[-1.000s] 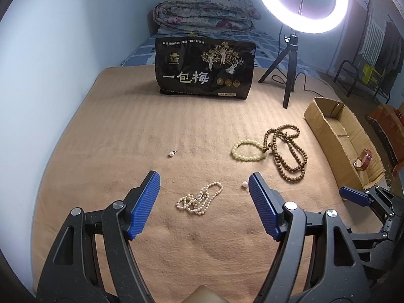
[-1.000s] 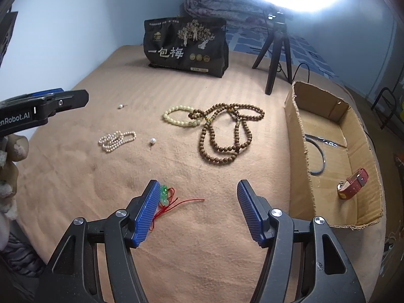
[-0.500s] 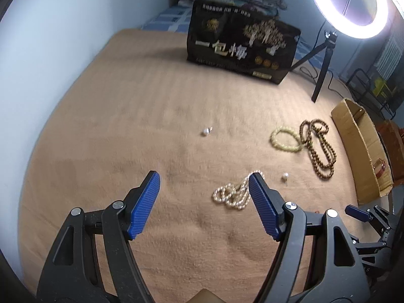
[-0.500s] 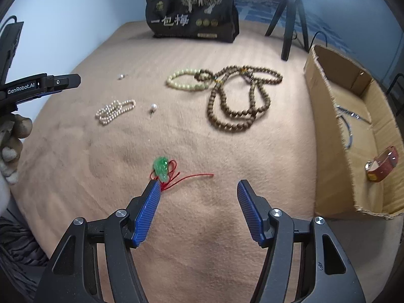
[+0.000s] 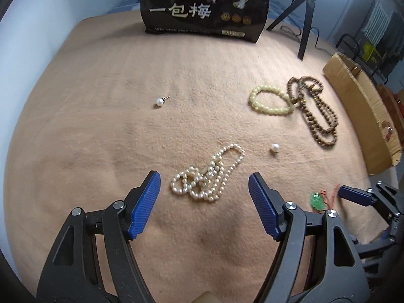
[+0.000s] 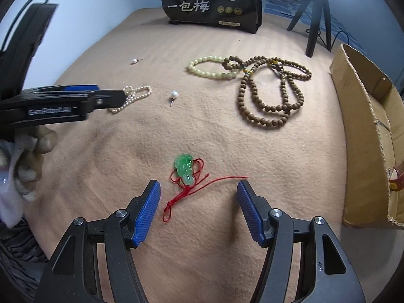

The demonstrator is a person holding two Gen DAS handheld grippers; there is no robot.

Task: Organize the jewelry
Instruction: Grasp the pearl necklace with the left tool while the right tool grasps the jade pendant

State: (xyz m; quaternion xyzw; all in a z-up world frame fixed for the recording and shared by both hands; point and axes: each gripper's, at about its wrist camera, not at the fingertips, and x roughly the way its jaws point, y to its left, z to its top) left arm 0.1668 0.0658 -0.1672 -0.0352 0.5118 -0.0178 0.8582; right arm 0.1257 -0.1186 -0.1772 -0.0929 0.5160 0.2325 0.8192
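Left wrist: your left claw (image 5: 204, 193) gapes over the pearls (image 5: 209, 174), probably light and floppy; pinch the bunched part. Right claw (image 6: 198, 202) gapes too.

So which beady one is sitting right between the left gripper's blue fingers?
The white pearl strand, bunched up between the open left gripper. The yellow bracelet and brown beads lie farther off.
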